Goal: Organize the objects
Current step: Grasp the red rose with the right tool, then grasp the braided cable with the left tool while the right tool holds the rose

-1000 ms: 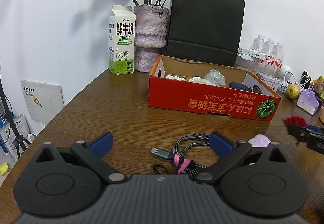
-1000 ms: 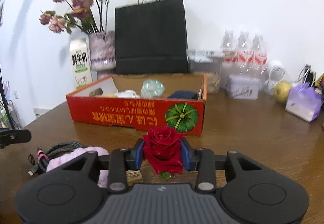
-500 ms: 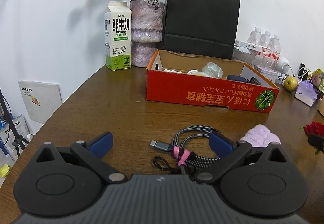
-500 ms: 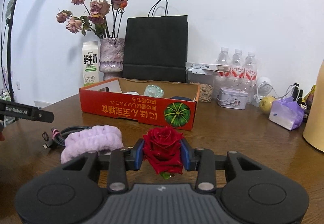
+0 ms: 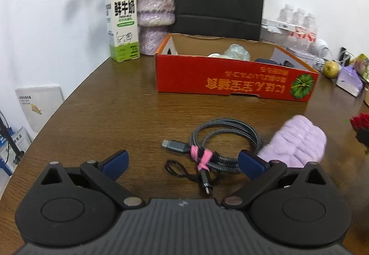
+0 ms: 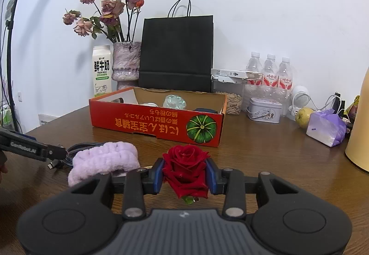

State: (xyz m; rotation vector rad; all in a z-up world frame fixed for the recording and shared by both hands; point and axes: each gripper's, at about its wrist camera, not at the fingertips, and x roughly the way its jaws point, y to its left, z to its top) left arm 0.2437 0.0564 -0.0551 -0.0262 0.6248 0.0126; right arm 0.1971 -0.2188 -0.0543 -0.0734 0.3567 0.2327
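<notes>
Two blue pads of the right gripper (image 6: 185, 175) clamp a red rose (image 6: 186, 168) above the table (image 6: 276, 162), near the red box (image 6: 156, 122); the left gripper (image 5: 182, 161) gapes over a coiled cable (image 5: 221, 139).

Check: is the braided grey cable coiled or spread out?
Coiled: the braided grey cable lies looped on the brown wooden table, bound by a pink tie.
</notes>
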